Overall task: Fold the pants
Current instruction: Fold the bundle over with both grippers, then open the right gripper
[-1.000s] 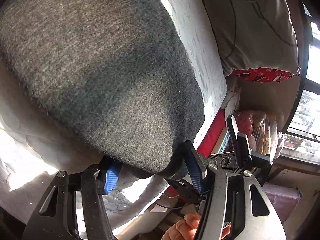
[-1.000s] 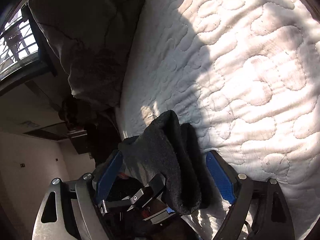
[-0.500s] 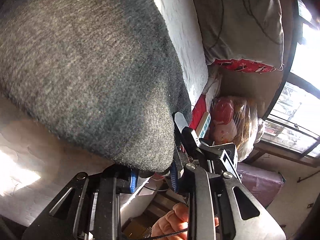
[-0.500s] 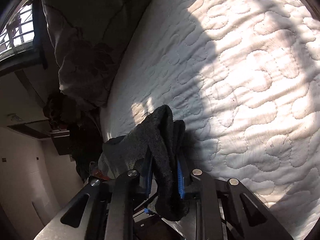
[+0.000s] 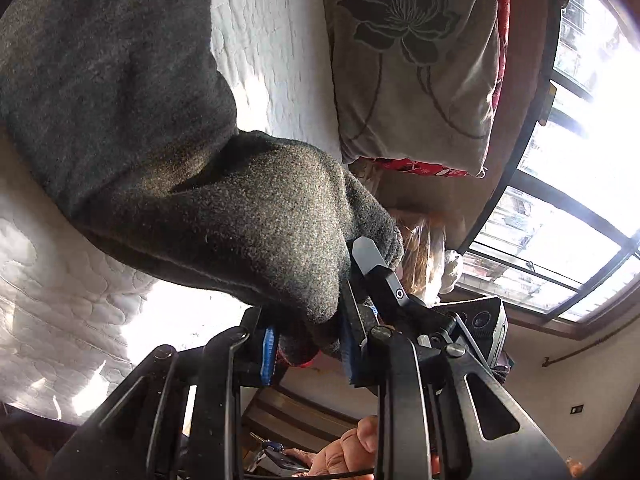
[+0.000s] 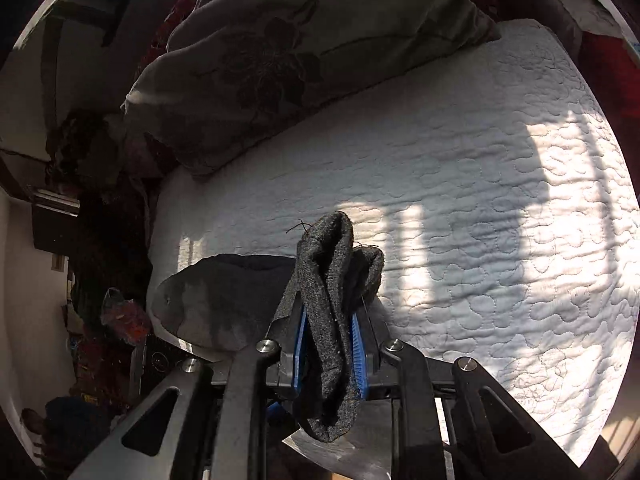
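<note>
left wrist view: the left claw (image 5: 306,346) is holding a bunched edge of the pants (image 5: 132,92), its jaws standing narrow with the blue pads (image 5: 268,350) pressing the cloth from both sides. the pants are a thick, dark grey knit with a fuzzy, flecked surface; from the pinch they are spreading as a broad rounded fold across the centre and upper left of the frame, lying over the bed (image 5: 272,40). the bed is showing a white quilted cover stitched in rounded pebble shapes, brightly sunlit at lower left. a taupe pillow (image 5: 408,60) with a dark flower print is lying at upper centre, with red patterned fabric (image 5: 416,168) showing under its lower edge. a crinkled clear plastic bag (image 5: 424,256) is sitting at centre right, its contents too hidden to tell. a barred window (image 5: 560,220) is filling the right edge. a hand (image 5: 344,452) is showing at bottom centre beneath the claw frame.

right wrist view: the right claw (image 6: 328,344) is gripping another fold of the pants (image 6: 328,280), jaws narrow, blue pads touching the cloth on both sides. the knit is rising above the pads as two rounded loops with loose threads, and hanging below them as a blunt end; a darker, smooth part is lying at centre left on the bed (image 6: 480,240). the pillow (image 6: 280,60) is resting at the upper centre of the frame.
</note>
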Demonstrator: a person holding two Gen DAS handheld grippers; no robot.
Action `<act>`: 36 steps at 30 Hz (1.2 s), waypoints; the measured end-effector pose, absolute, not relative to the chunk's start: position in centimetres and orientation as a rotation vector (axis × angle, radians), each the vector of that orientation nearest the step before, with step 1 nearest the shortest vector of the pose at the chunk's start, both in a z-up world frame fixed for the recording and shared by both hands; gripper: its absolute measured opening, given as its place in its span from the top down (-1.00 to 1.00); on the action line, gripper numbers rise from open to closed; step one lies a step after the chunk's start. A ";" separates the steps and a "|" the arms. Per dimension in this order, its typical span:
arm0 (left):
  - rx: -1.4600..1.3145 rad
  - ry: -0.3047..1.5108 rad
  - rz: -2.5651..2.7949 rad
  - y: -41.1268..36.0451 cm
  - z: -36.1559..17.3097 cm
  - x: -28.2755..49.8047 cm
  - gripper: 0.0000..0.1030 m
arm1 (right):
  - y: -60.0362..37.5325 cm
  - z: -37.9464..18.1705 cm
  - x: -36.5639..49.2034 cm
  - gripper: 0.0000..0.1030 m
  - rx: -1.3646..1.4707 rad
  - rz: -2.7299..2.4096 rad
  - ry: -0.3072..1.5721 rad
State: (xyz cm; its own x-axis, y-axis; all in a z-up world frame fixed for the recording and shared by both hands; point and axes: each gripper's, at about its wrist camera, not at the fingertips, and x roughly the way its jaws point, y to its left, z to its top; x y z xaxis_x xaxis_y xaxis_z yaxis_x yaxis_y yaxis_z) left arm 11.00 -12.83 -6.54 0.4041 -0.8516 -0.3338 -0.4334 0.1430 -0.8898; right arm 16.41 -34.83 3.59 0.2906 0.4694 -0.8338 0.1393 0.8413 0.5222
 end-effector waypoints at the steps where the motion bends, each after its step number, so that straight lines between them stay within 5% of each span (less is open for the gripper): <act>1: -1.498 1.199 -0.433 -11.7 -6.7 11.1 0.56 | -33.4 3.8 16.7 0.63 0.535 0.234 1.278; 8: -1.615 1.154 -0.313 -4.0 -9.3 11.9 0.55 | -23.2 2.4 19.6 0.43 0.484 0.292 1.319; 16: -1.809 1.184 -0.268 0.1 -13.6 12.3 0.53 | -20.2 -3.6 21.5 0.08 0.852 0.350 1.322; 21: -1.853 1.212 -0.317 1.1 -13.1 11.4 0.51 | -20.3 -2.6 21.0 -0.17 0.977 0.432 1.288; 30: -1.445 1.179 -0.355 3.9 -6.4 9.5 0.51 | -21.3 -4.7 19.4 -0.14 1.036 0.409 1.292; 36: -0.916 1.190 -0.464 2.6 -0.8 15.4 0.50 | -23.5 -0.5 14.5 -0.21 1.146 0.507 1.057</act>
